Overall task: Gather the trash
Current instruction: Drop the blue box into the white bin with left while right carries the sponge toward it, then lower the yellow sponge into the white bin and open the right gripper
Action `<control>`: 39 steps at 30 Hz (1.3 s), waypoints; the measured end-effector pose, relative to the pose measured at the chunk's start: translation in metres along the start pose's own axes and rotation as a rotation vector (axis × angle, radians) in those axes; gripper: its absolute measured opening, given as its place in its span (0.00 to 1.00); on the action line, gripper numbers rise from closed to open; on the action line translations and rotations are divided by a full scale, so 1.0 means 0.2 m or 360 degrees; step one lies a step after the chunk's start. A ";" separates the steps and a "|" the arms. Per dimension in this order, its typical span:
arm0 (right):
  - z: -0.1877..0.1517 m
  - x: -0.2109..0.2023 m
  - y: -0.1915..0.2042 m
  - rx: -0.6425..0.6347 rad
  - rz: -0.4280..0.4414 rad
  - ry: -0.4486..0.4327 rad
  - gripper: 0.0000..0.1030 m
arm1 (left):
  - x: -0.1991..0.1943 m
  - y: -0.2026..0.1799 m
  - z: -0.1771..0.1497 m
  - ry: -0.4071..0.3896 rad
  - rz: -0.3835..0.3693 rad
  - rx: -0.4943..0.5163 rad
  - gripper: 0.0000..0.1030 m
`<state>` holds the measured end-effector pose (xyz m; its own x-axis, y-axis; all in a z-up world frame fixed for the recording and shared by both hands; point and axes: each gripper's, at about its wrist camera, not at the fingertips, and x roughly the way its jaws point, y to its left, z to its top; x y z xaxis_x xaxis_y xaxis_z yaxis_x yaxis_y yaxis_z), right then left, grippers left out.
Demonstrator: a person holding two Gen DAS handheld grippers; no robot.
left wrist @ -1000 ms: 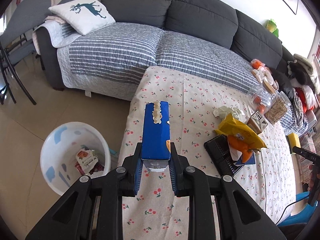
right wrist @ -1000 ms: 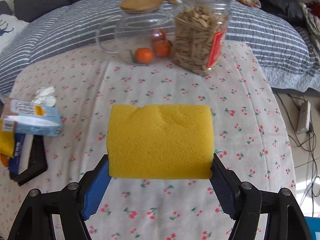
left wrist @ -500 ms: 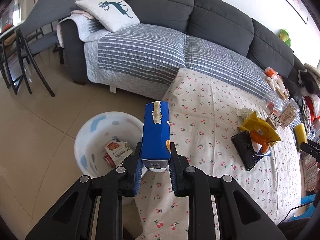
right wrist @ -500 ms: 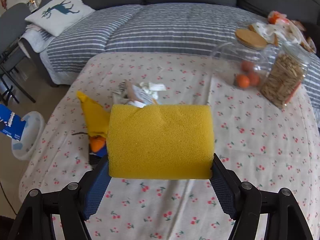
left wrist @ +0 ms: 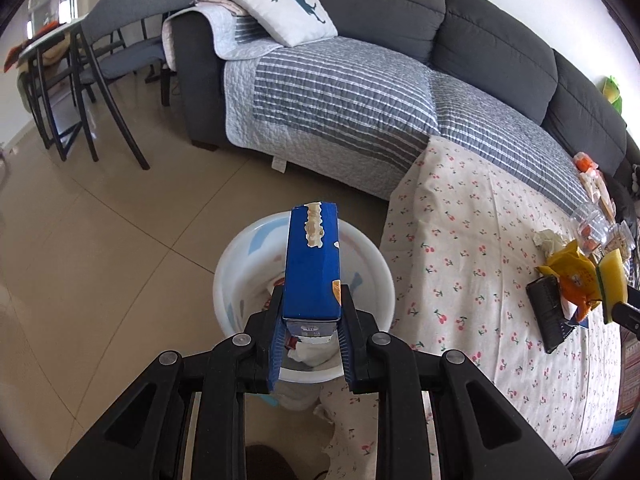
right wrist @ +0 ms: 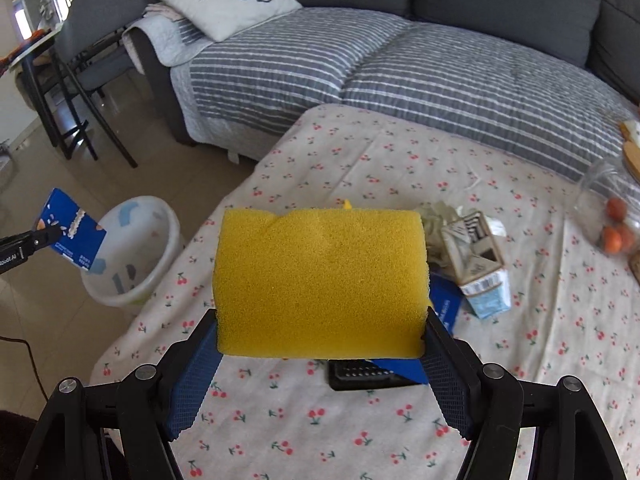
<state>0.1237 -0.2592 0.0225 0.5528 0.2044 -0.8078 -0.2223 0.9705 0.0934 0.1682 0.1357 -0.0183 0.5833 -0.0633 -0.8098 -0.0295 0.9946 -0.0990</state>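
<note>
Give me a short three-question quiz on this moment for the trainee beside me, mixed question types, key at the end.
1. True or false: the left tongs hold the blue box over the white bin.
2. Multiple choice: what do the right tongs grip? A) a tissue B) the yellow sponge C) a jar
3. Fill in: the yellow snack bag lies on the ____-print tablecloth.

Key
1. True: the box is clamped between the pads, with the bin's opening behind it.
2. B: the sponge spans the wide-set pads.
3. Cherry.
</note>
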 end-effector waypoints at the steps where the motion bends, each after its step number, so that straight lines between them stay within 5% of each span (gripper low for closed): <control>1: 0.01 0.03 0.02 -0.0010 0.0009 0.0010 0.77 | 0.02 0.01 0.00 0.0009 0.0010 -0.0001 0.24; 6: 0.04 0.16 0.11 -0.0034 0.0054 0.0061 0.77 | 0.11 0.04 0.02 0.0006 0.0055 0.0025 0.25; 8: 0.05 0.21 0.14 -0.0042 0.0061 0.0076 0.77 | 0.14 0.06 0.03 0.0031 0.0087 0.0017 0.40; 9: 0.05 0.23 0.15 -0.0045 0.0064 0.0085 0.77 | 0.15 0.07 0.03 0.0056 0.0104 0.0005 0.63; 10: 0.05 0.25 0.16 -0.0046 0.0068 0.0092 0.77 | 0.15 0.08 0.03 0.0057 0.0135 -0.0012 0.73; 16: 0.08 0.35 0.21 -0.0060 0.0097 0.0121 0.78 | 0.11 0.19 0.01 0.0121 0.0213 -0.0096 0.85; 22: 0.13 0.49 0.36 -0.0088 0.0186 0.0187 0.78 | 0.08 0.28 -0.05 0.0216 0.0297 -0.0105 0.90; 39: 0.31 0.93 0.92 -0.0236 0.0327 0.0294 0.80 | 0.05 0.42 -0.05 0.0212 0.0258 -0.0172 0.94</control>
<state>0.2366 -0.0345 -0.0747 0.3318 0.3546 -0.8742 -0.4366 0.8792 0.1909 0.1643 0.2180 -0.0401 0.4519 0.0789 -0.8886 -0.2050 0.9786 -0.0173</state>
